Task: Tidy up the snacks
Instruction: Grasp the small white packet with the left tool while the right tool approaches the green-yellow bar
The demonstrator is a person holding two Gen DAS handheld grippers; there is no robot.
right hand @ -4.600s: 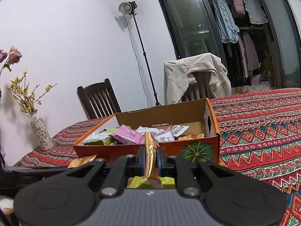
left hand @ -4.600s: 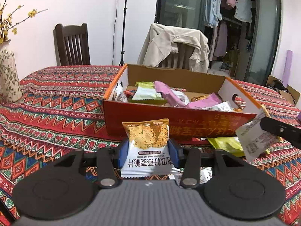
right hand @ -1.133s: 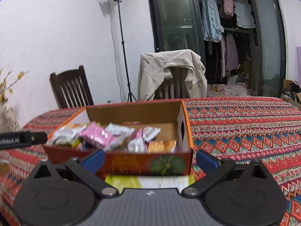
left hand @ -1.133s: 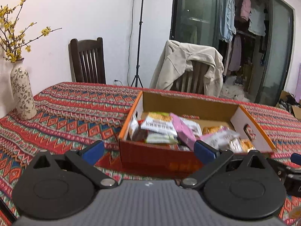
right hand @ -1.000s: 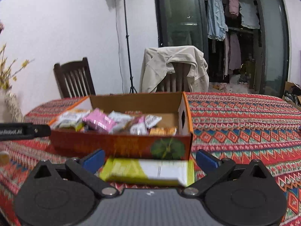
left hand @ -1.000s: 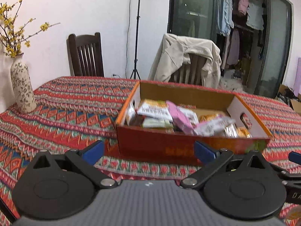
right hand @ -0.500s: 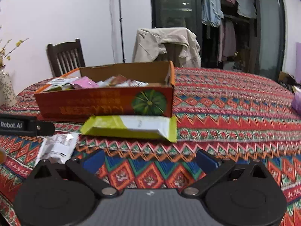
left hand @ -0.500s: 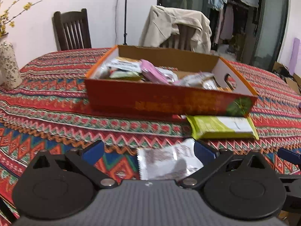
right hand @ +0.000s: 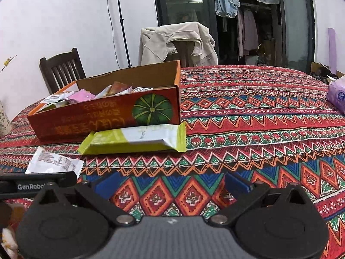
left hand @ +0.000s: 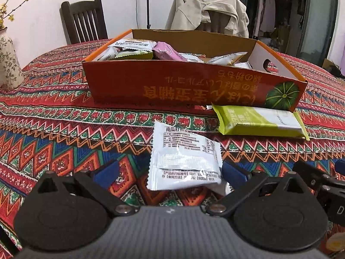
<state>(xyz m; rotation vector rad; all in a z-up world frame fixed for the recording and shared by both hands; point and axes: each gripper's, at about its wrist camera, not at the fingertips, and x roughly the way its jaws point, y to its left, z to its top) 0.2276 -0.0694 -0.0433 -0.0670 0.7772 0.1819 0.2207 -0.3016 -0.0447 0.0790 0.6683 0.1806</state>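
Note:
An orange cardboard box (left hand: 172,86) (right hand: 86,120) holding several snack packets stands on the patterned tablecloth. In front of it lie a yellow-green packet (left hand: 258,123) (right hand: 133,139) and a silver-white packet (left hand: 183,157) (right hand: 54,161). My left gripper (left hand: 170,173) is open low over the cloth, and the near end of the silver-white packet lies between its blue pads (left hand: 105,173). My right gripper (right hand: 171,183) is open over bare cloth, short of the yellow-green packet, with nothing between its fingers.
A flowered vase (left hand: 8,64) stands at the far left of the table. A purple tissue pack (right hand: 336,95) sits at the right edge. Two chairs, one draped with a beige jacket (right hand: 176,41), stand behind the table. The other gripper's black body (right hand: 32,183) is close at the left.
Both grippers held snack packets 4.6 s ago and are now open. Over the last second both came down in front of the box; the silver-white packet now lies between the left fingers.

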